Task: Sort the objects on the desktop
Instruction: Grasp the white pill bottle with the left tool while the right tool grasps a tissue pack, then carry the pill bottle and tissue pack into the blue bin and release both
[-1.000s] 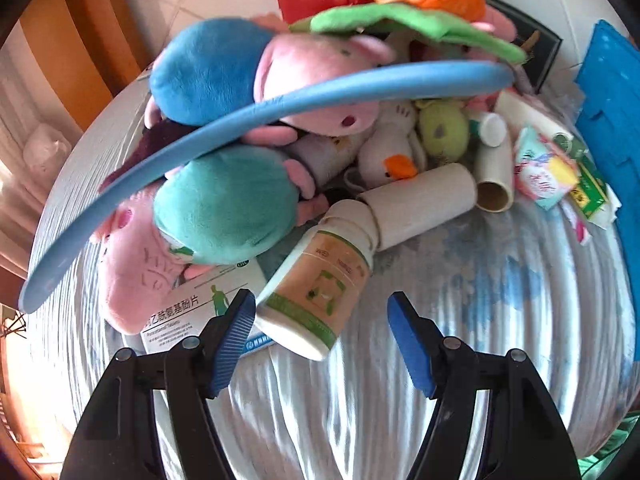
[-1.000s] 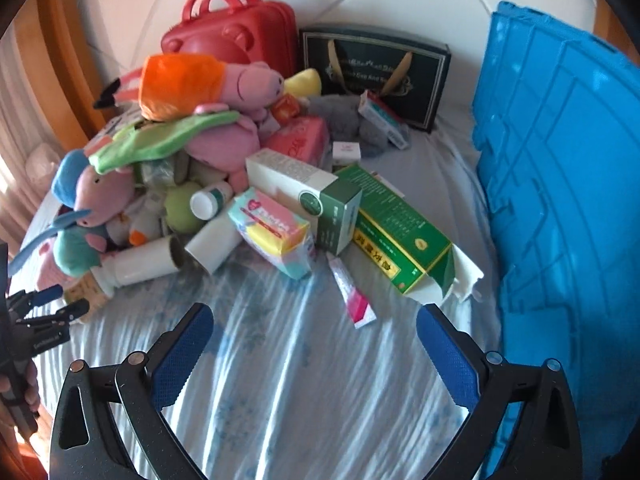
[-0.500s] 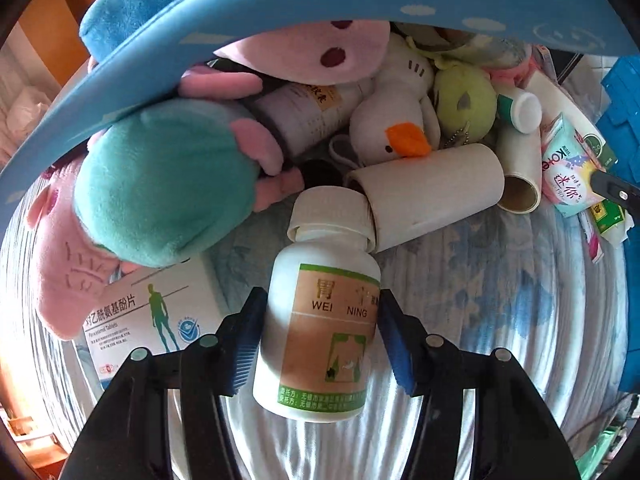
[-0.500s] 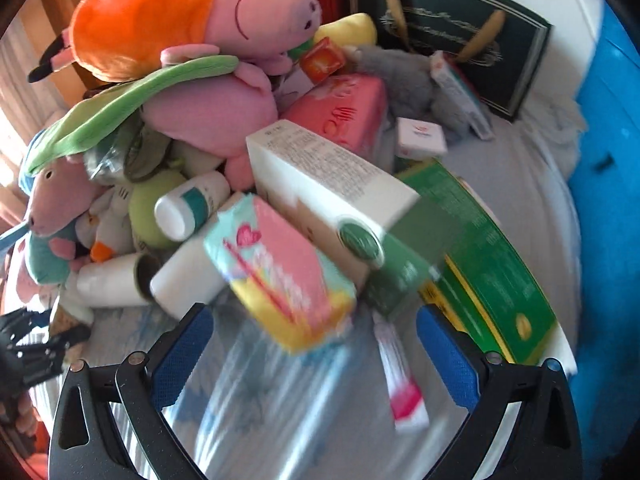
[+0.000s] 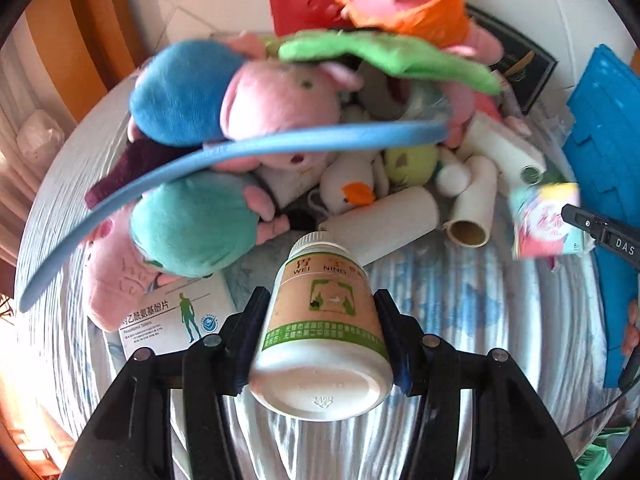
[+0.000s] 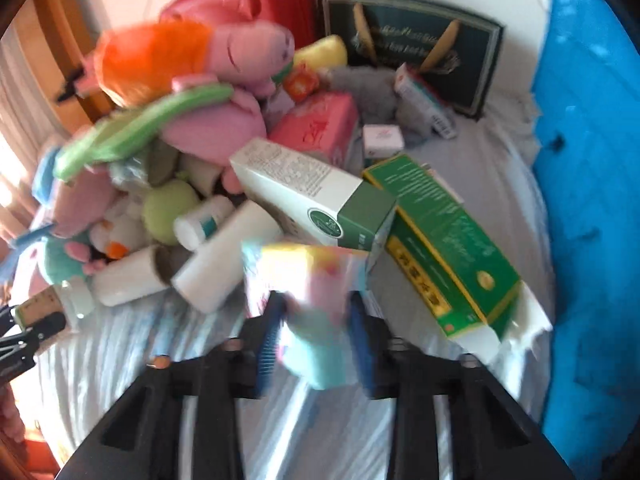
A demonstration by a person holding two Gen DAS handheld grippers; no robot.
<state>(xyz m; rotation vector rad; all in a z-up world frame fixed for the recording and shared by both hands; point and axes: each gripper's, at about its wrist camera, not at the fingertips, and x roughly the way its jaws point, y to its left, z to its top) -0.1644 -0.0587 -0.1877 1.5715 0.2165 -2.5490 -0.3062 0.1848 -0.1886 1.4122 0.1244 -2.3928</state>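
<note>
Left gripper (image 5: 320, 344) is closing, pads pinching the white medicine bottle (image 5: 324, 320) at six o'clock, cap pointing to twelve. Right gripper (image 6: 316, 332) is clamping the soft pastel packet (image 6: 308, 300). Plush toy pile (image 5: 276, 100) is sitting beyond, toward eleven.

Soft packet (image 6: 308, 312) blurred (print unreadable); blue crate (image 6: 592, 208) cut off

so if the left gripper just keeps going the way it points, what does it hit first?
The left gripper, its jaws closing on the white medicine bottle, points into the pile. Just beyond the bottle's cap lies a white roll, so that would probably be met first, though depth is hard to judge in this fisheye view.
</note>
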